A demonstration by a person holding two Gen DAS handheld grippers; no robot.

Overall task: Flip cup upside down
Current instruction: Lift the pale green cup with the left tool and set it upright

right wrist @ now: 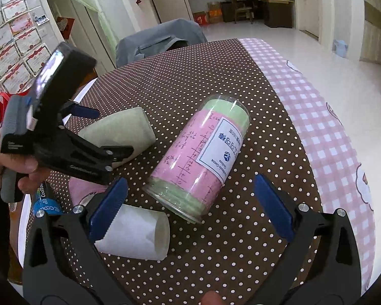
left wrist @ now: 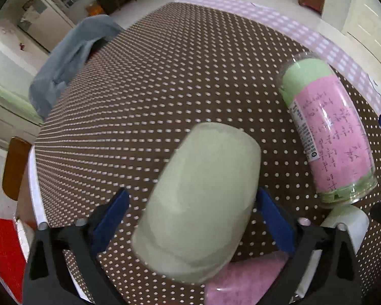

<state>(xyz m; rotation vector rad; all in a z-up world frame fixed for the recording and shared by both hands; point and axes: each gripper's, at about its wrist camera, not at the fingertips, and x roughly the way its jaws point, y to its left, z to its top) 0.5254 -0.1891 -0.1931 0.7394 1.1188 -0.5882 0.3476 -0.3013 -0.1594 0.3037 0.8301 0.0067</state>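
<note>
Presently: tabletop (right wrist: 241, 241), brown cloth with white dots, pink check strip at 3 o'clock edge. Clear cylinder (right wrist: 198, 160), pink and green paper inside, lying on side mid-tabletop. Pale green cup (left wrist: 198, 203) tilted between blue pads of left claw (left wrist: 190, 218); whether pads press cup cannot tell. White cup (right wrist: 137, 231) on side at 7 o'clock of cylinder. Right claw (right wrist: 190, 203) spread wide, holding nothing.
</note>
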